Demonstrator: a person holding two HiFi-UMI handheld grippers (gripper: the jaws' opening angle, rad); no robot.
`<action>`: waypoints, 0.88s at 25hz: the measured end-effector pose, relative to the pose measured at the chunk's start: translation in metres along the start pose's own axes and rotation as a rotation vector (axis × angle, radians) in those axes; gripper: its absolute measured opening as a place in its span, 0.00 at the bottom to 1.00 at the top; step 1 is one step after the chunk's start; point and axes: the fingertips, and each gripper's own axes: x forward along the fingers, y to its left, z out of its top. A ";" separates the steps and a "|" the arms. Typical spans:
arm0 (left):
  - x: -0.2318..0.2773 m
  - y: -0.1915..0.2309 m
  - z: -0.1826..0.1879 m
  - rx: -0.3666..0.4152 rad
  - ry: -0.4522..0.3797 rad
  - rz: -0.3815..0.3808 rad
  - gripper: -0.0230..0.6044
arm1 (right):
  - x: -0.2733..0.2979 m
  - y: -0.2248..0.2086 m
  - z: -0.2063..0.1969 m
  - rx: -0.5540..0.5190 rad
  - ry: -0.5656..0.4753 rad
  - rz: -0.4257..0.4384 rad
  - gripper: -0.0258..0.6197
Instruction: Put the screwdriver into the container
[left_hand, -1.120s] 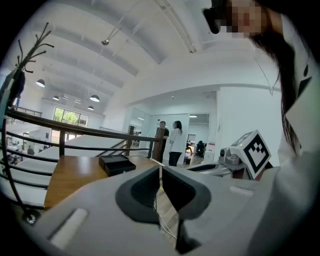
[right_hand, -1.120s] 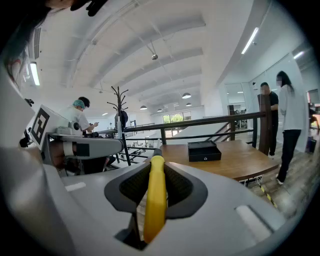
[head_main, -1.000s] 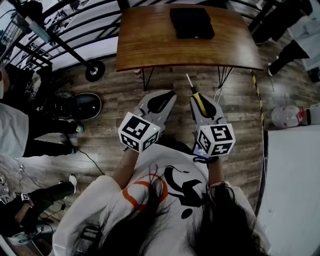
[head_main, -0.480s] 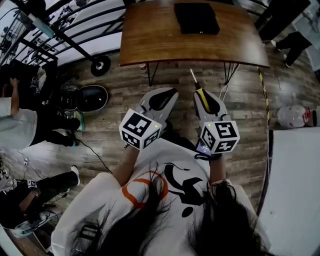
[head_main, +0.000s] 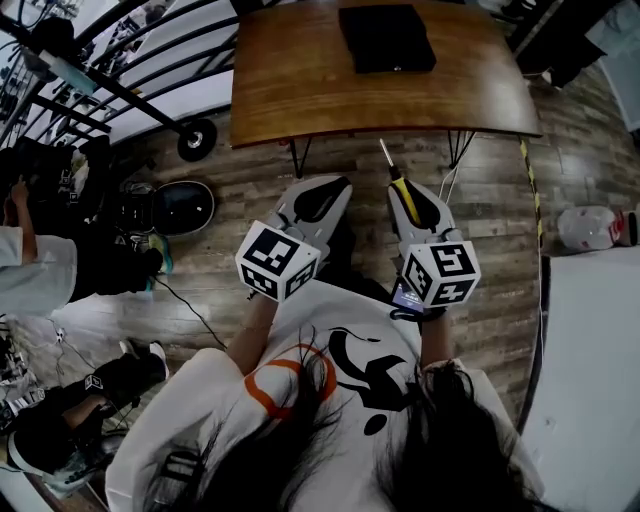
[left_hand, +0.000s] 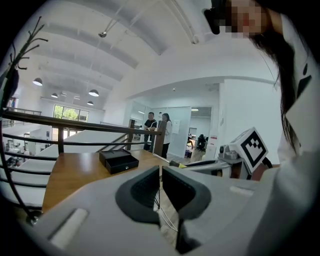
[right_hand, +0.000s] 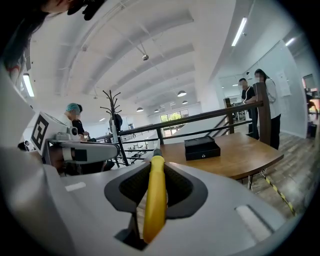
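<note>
My right gripper (head_main: 408, 195) (right_hand: 155, 187) is shut on a yellow-handled screwdriver (head_main: 395, 180) (right_hand: 154, 200), whose metal shaft points forward toward the table. The black container (head_main: 386, 38) (right_hand: 201, 148) (left_hand: 118, 161) lies on the far part of the wooden table (head_main: 290, 80) (right_hand: 240, 152), well ahead of both grippers. My left gripper (head_main: 318, 197) (left_hand: 160, 187) is shut with nothing between its jaws, held beside the right one over the floor, in front of the table's near edge.
A black railing (head_main: 120, 60) and wheeled stand (head_main: 196, 140) are at the left. People stand at the left (head_main: 40, 265) and beyond the table (right_hand: 260, 100). A white surface (head_main: 590, 380) lies at the right; wood floor (head_main: 480, 200) below.
The view has shifted slightly; both grippers keep their hold and stay side by side just short of the table. A person at the left has moved.
</note>
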 end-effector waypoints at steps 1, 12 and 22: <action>0.006 0.008 0.001 -0.005 0.003 -0.002 0.04 | 0.008 -0.004 0.001 0.002 0.005 -0.003 0.20; 0.082 0.111 0.040 -0.019 0.008 -0.041 0.04 | 0.112 -0.054 0.048 -0.001 0.047 -0.051 0.20; 0.149 0.194 0.070 -0.027 0.005 -0.109 0.04 | 0.196 -0.096 0.087 -0.007 0.071 -0.116 0.20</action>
